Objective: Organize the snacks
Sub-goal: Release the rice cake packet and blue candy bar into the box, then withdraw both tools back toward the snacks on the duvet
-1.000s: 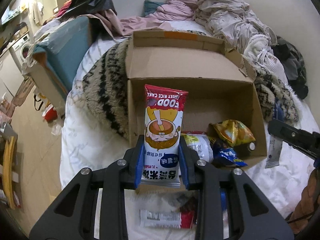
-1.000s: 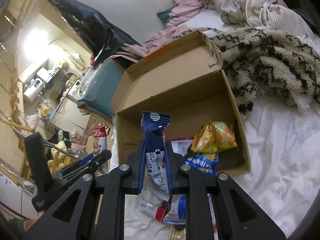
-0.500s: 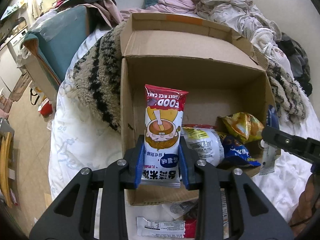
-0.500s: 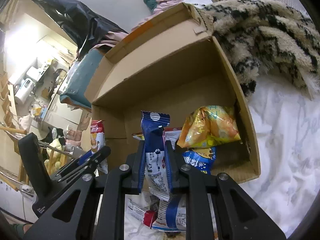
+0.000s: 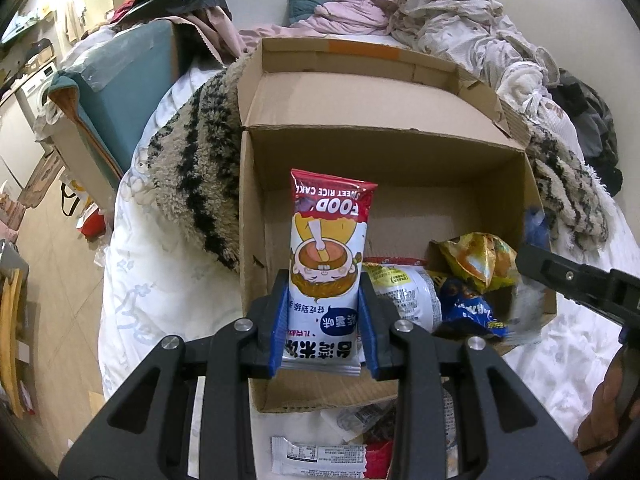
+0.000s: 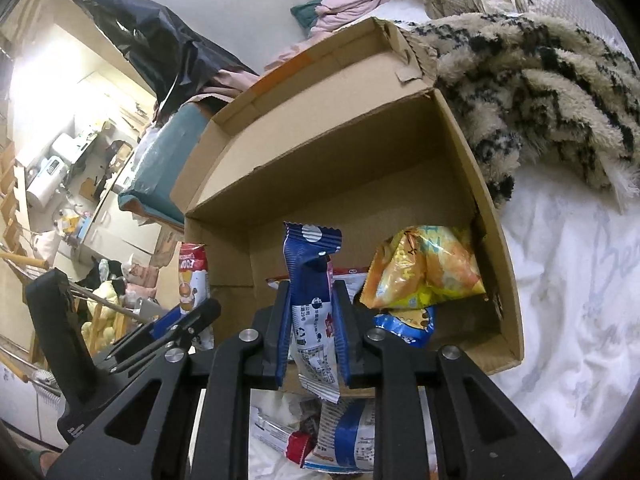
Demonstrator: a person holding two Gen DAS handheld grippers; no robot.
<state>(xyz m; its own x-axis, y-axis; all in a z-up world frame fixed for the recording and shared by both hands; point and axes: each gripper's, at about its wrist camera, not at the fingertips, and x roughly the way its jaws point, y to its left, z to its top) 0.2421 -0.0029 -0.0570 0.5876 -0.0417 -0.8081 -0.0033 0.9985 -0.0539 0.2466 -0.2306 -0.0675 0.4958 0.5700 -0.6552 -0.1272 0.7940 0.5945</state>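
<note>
1. Cardboard box, flaps folded open, is sitting on the white bedsheet and serving as the collection bin; its floor is lying bare on the left, while a yellow chip bag, a blue packet and a white pouch are crowding its right side.
2. Left gripper is clenching the red-and-white rice cake packet by its lower end, so that the upright body is projecting over the box's near wall, probably for release onto the bare floor.
3. Right gripper is pinching a narrow blue snack bar in the same manner, its top leaning toward the box's middle. Both jaws are closing on wrappers near one end, apparently so that the free end enters first.
4. Loose wrappers, among them a white-and-red stick pack, are lying on the sheet in front of the box, evidently awaiting sorting.
5. Striped shaggy blanket is pressing against the box's outer walls.
</note>
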